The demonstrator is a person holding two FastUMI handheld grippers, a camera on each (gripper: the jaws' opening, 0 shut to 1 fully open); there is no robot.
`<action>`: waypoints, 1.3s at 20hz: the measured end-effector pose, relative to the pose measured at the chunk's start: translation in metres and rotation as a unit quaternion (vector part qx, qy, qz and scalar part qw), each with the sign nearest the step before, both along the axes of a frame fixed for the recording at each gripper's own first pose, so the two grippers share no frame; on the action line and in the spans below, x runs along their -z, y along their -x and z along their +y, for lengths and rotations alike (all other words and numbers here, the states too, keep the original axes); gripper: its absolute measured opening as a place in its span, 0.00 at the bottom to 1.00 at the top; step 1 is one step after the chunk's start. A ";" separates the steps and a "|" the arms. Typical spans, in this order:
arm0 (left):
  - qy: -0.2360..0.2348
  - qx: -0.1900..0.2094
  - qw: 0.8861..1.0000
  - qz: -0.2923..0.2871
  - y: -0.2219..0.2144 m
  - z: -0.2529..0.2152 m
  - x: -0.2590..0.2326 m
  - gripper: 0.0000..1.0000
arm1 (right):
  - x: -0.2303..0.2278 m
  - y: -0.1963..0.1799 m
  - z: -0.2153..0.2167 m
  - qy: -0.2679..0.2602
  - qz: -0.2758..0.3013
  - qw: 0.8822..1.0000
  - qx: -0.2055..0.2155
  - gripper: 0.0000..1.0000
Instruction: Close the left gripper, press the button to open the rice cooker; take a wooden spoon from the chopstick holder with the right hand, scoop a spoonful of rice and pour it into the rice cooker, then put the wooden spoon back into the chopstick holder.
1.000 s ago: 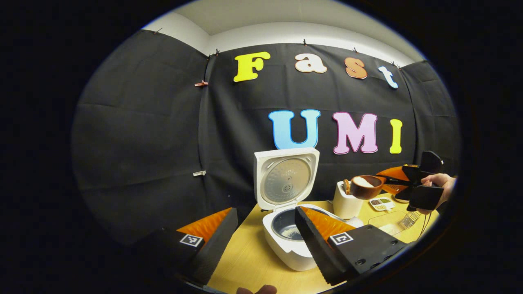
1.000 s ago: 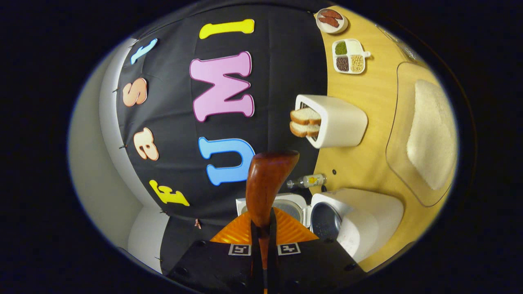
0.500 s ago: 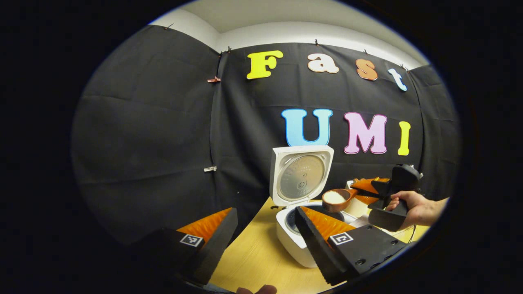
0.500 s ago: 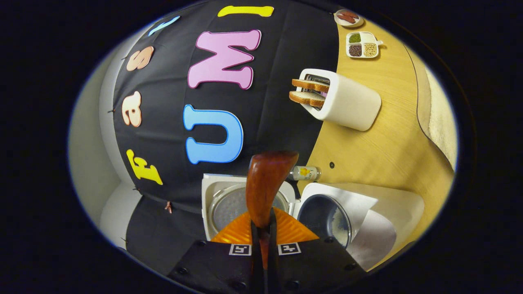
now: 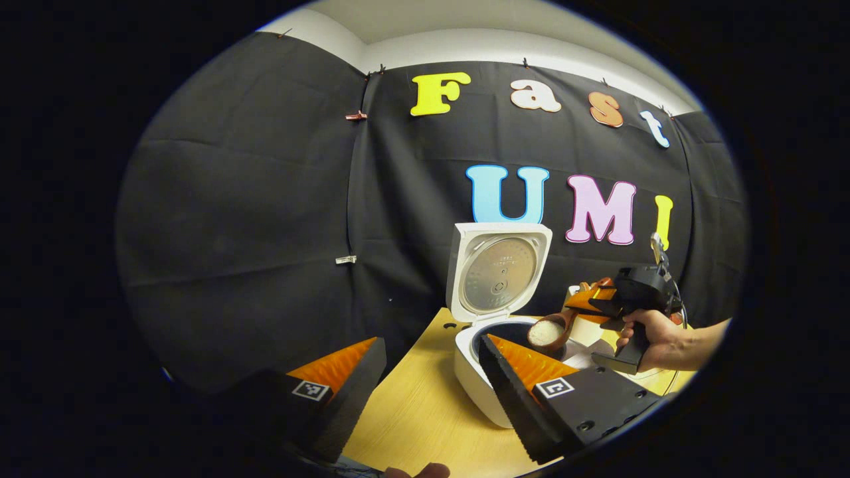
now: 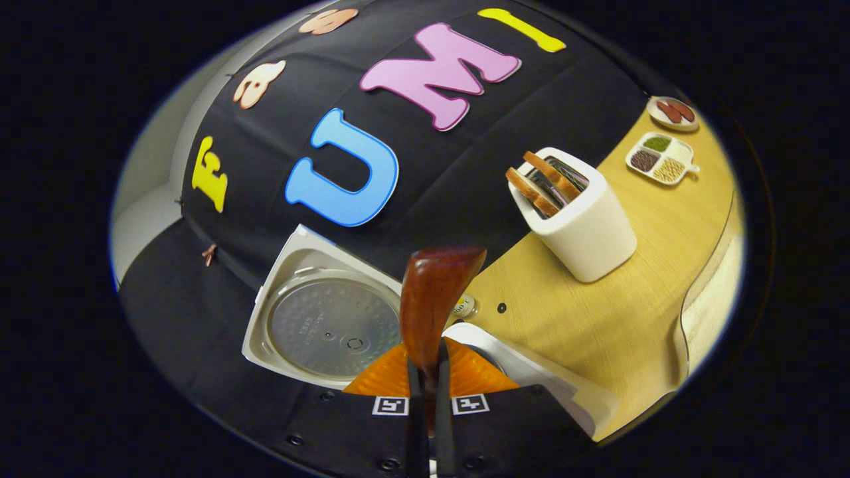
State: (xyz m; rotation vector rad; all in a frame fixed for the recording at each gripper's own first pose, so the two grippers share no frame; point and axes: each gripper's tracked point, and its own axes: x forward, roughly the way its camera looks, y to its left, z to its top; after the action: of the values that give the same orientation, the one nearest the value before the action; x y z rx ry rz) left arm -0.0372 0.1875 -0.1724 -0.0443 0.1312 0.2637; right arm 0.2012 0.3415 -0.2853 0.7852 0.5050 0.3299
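The wooden spoon (image 5: 552, 329), loaded with white rice, now hangs over the open mouth of the rice cooker (image 5: 488, 392); half a second ago it was higher and off to the cooker's 3 o'clock side, and a second ago it was out by the toaster. The bowl has also begun to roll, so I judge the carry finished and the pour starting. Returning the spoon to the holder remains undone.

In the right gripper view the spoon (image 6: 431, 302) runs toward 12 o'clock from the right gripper (image 6: 428, 382), whose two fingers pinch the handle tightly. The cooker's raised lid (image 6: 325, 325) sits at its 9 o'clock, the toaster (image 6: 578, 219) at 2 o'clock.

The left gripper (image 5: 425, 378) idles spread wide, holding nothing, with the cooker at its 1 o'clock.
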 end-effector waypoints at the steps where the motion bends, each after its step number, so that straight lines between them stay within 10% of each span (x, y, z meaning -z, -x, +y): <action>1: 0.000 0.000 1.000 0.000 -0.001 0.000 0.001 0.97 | -0.002 -0.001 0.006 0.023 -0.010 1.000 -0.014 0.09; 15: 0.012 -0.009 1.000 0.011 0.002 0.016 0.015 1.00 | -0.019 -0.003 0.065 0.294 -0.156 0.932 -0.141 0.09; 26: 0.026 0.002 1.000 0.012 0.011 0.006 0.019 0.97 | -0.029 0.061 0.118 0.484 -0.341 0.753 -0.287 0.09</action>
State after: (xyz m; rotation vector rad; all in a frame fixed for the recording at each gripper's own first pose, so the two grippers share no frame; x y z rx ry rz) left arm -0.0480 0.1934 -0.1917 -0.0915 0.1628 0.2560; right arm 0.1405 0.4597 -0.2559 -0.5541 0.1405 0.7969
